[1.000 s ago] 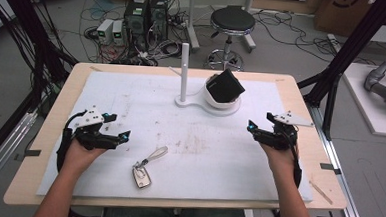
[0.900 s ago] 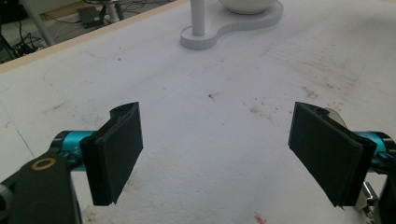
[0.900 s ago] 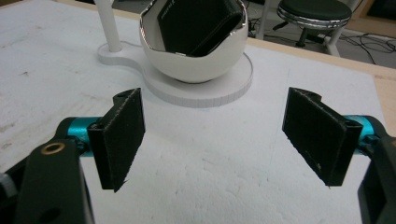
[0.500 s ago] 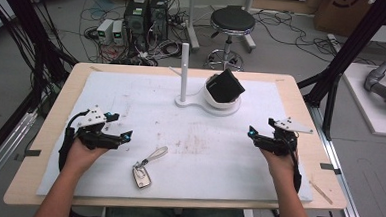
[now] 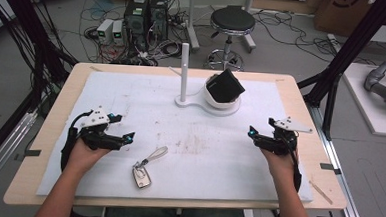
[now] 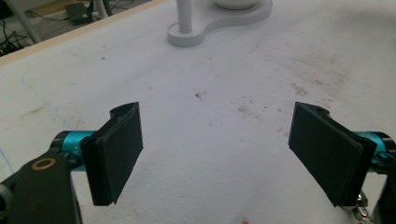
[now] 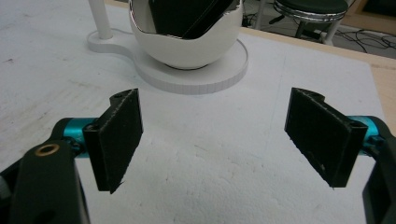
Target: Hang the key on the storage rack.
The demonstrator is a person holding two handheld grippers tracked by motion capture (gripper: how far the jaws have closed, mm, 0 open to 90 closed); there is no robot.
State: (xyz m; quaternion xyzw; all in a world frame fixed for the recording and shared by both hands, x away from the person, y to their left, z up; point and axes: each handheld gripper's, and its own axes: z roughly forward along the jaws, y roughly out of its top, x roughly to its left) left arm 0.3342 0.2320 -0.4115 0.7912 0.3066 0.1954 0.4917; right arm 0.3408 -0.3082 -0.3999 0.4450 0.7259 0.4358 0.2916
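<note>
My left gripper (image 5: pixel 121 126) rests open on the white mat at the left, held by a hand; its jaws (image 6: pixel 217 112) stand wide apart with nothing between them. A silver key fob (image 5: pixel 141 177) with a grey strap (image 5: pixel 157 154) lies flat just right of it, toward the front edge. My right gripper (image 5: pixel 261 127) hovers open at the right, and its jaws (image 7: pixel 215 95) are empty. It faces a white bowl (image 7: pixel 187 42) that holds a tilted black box (image 5: pixel 225 85), a short way ahead.
The bowl sits on a white stand base (image 5: pixel 201 105) with an upright white post (image 5: pixel 184 70) at the middle back of the table (image 5: pixel 306 99). Brown smudges mark the mat's centre (image 5: pixel 199 144). A stool (image 5: pixel 231 20) and computers stand on the floor beyond.
My right gripper has drifted slightly right and toward the near edge. The left gripper and the key fob have stayed put.
</note>
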